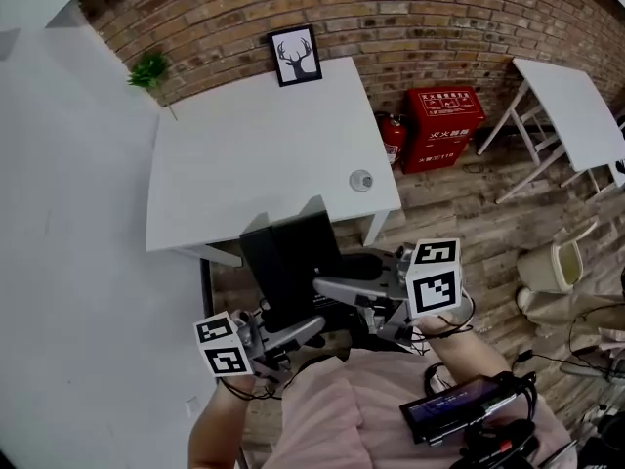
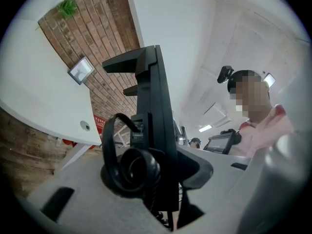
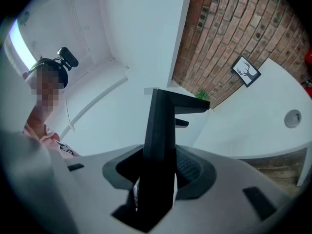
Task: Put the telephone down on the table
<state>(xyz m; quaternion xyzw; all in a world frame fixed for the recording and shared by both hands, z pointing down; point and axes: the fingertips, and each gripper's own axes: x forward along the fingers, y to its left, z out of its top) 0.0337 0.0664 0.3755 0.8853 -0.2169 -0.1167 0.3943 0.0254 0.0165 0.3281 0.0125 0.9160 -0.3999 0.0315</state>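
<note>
Left claw (image 1: pixel 311 328) and right claw (image 1: pixel 322 286) each clamp an edge of the black telephone (image 1: pixel 288 262), aloft just short of the table (image 1: pixel 244 164); stiff, smooth plastic, probably light; its cord (image 2: pixel 106 147) hangs loose.

The person wore a pink top (image 1: pixel 332 399), seen at six o'clock in the head view. The left gripper (image 1: pixel 303 328) and the right gripper (image 1: pixel 337 291) were grey, each with a white cube (image 1: pixel 434 277) that had black square marks. Thin black cables (image 1: pixel 451 333) looped by the wrists. A small black camera (image 2: pixel 225 73) sat on the head.
</note>
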